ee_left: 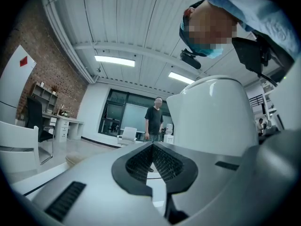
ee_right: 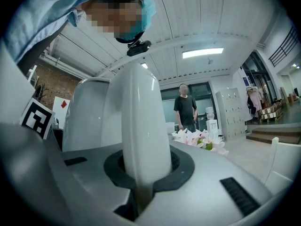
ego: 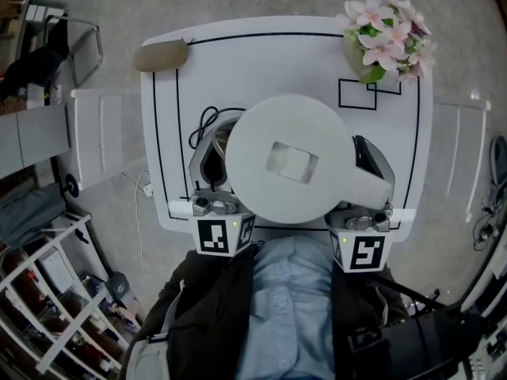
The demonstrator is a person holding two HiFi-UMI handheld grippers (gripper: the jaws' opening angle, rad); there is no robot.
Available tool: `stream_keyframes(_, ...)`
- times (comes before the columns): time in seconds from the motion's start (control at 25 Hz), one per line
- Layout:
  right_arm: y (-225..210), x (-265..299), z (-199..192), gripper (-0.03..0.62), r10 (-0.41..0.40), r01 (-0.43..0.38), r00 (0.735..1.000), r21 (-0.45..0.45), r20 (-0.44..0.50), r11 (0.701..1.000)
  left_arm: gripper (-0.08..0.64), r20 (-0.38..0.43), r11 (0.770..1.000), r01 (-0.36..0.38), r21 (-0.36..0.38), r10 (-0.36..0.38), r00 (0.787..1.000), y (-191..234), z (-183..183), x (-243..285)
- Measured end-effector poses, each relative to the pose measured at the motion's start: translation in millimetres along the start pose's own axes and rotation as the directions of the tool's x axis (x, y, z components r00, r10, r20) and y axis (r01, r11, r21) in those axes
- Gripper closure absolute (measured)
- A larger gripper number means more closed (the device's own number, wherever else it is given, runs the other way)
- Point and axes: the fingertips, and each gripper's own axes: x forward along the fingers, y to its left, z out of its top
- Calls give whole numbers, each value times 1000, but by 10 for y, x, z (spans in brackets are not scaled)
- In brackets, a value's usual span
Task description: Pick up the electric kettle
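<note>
The right gripper (ee_right: 141, 171) clamps the handle (ee_right: 138, 121) of the electric kettle (ego: 289, 161). The left gripper (ee_left: 153, 160) is closed and empty beside the kettle body. The kettle appears clear of the desk (ego: 261, 62), near its near edge. Pick-up is essentially complete.

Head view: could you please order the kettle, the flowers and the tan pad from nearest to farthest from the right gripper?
1. Kettle, its handle held in the right gripper.
2. Flowers, far right corner.
3. Tan pad, far left corner.
</note>
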Motion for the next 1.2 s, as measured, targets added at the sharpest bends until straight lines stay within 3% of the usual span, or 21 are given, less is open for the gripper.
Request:
stream_keyframes(0.4,121,-254,473,556,47,-47,994,4,97,999,555,89,999,-20,31,18,996,-145,469,-333)
stream_keyframes(1.2,421,-698,934,555,101,-96,987,-48,124,994,555,209,998,-54,42,44,977,-267,1159,-959)
